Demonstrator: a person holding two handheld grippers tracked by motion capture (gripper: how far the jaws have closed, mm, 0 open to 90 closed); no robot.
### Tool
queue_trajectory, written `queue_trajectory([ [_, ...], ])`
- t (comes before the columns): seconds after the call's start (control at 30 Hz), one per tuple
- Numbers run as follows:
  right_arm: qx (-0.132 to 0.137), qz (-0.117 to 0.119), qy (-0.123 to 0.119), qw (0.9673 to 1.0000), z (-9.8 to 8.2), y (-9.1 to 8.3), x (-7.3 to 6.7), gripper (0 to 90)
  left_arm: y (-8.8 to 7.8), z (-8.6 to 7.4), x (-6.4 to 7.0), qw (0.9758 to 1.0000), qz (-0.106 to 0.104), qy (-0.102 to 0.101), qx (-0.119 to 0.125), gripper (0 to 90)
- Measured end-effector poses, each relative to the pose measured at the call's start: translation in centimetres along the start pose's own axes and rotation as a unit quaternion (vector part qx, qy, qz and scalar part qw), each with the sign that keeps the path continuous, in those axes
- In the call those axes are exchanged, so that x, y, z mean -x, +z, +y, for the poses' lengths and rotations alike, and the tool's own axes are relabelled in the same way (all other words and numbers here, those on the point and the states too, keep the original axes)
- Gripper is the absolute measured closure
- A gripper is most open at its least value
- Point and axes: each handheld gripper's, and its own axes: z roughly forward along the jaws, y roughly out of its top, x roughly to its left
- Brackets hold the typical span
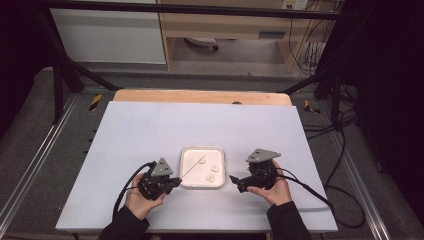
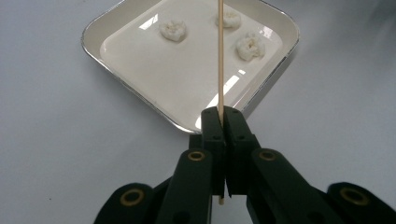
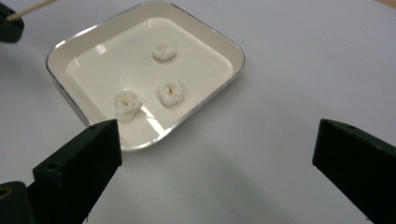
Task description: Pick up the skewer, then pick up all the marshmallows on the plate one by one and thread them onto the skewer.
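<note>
A square white tray [image 1: 202, 148] lies on the white table top and holds three small white lumpy pieces [image 3: 127, 103]. To the tray's left, my left gripper [image 1: 176, 183] is shut on a thin wooden skewer [image 1: 192, 168]. In the left gripper view the skewer [image 2: 220, 56] runs from the closed jaws [image 2: 223, 112] out over the tray [image 2: 93, 44], its far end near one piece [image 2: 229, 18]. My right gripper [image 1: 236, 183] sits just right of the tray. Its jaws [image 3: 218, 128] stand wide open over bare table, with nothing between them.
The white board [image 1: 150, 125] covers most of the table, with a wooden strip [image 1: 200, 96] along its far edge. Metal frame rails and loose cables [image 1: 345, 150] run beside it on the right. A hand holds each gripper near the front edge.
</note>
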Motion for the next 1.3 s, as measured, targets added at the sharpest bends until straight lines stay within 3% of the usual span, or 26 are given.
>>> queue_trajectory([
  [0.4, 0.01, 0.002, 0.021, 0.9997, 2.2, 3.2, -1.1, 5.6, -0.3, -0.6, -0.1, 0.9997, -0.004, -0.01, 0.02, 88.5],
  [0.53, 0.007, 0.015, 0.022, 0.9996, 2.4, 4.2, -1.2, 8.8, -0.3, -0.7, -0.2, 0.9996, -0.009, -0.016, 0.022, 88.5],
  [0.83, -0.008, 0.049, 0.015, 0.9987, 2.5, 6.7, -1.5, 26.3, -0.3, -0.8, -0.1, 0.9994, -0.01, -0.017, 0.028, 88.5],
  [1.13, -0.032, 0.037, 0.0, 0.9988, 2.2, 7.6, -1.5, 45.8, -0.1, -0.8, 0.0, 0.9993, -0.01, -0.017, 0.032, 88.5],
  [1.3, -0.042, 0.043, 0.0, 0.9982, 2.0, 7.9, -1.5, 53.9, -0.1, -0.7, 0.0, 0.9993, -0.009, -0.017, 0.033, 88.5],
])
